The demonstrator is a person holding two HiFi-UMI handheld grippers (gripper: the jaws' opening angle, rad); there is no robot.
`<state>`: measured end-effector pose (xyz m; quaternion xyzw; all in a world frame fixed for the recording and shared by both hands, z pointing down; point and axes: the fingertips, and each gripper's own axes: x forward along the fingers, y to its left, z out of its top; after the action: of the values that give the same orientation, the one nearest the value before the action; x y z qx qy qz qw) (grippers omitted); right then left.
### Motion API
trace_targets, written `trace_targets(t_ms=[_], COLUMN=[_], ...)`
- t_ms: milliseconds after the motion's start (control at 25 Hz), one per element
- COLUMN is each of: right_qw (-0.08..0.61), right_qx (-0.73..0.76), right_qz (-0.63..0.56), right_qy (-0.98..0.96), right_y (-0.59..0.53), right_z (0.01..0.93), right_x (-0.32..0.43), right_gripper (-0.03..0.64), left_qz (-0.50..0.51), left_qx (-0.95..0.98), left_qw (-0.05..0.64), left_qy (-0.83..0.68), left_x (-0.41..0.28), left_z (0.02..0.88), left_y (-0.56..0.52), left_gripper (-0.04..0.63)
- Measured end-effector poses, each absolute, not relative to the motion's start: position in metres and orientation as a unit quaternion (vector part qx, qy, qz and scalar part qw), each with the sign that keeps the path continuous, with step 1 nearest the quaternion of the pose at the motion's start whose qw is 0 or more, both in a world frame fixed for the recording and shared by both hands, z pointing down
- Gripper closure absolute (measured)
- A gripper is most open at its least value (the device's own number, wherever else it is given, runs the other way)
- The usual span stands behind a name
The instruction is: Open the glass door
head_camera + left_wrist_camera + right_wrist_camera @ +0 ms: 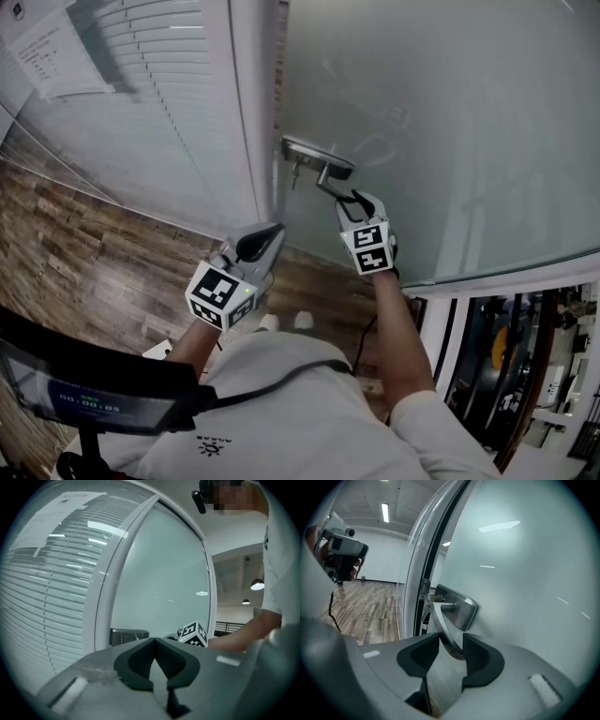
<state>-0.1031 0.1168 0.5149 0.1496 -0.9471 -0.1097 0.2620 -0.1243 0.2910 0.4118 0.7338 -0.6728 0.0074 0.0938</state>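
Observation:
The frosted glass door (450, 112) fills the upper right of the head view. Its metal lever handle (319, 161) sits on a plate by the door's left edge. My right gripper (349, 197) reaches up to that lever. In the right gripper view the lever (445, 623) hangs down from its plate (463, 605) and lies between the pads, with my right gripper (451, 641) shut on it. A dark gap shows between the door edge and the frame. My left gripper (267, 236) hovers lower left of the handle, touching nothing. Its tips meet, so my left gripper (155, 641) is shut.
A white door frame (253, 103) separates the door from a window with blinds (169, 94), where a paper sheet (56, 52) hangs. Wood floor (84, 244) lies below. A black screen device (94, 394) sits at lower left. Past the door's lower right edge a room with equipment (525, 366) shows.

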Motion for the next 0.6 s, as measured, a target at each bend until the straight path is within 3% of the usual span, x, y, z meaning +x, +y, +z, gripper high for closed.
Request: trace_targets(t_ms=[600], right_qw=[0.307], right_qx=[0.187], right_qz=[-0.200], right_qy=[-0.911], right_y=[0.089], right_z=[0.495], right_x=[-0.118], right_gripper=[0.446], left_qz=[-0.010], left_qx=[0.754], left_qw=[0.098], left_qy=[-0.650], left_x=[-0.146], left_z=[0.417], left_y=[0.305], left_gripper=[0.591])
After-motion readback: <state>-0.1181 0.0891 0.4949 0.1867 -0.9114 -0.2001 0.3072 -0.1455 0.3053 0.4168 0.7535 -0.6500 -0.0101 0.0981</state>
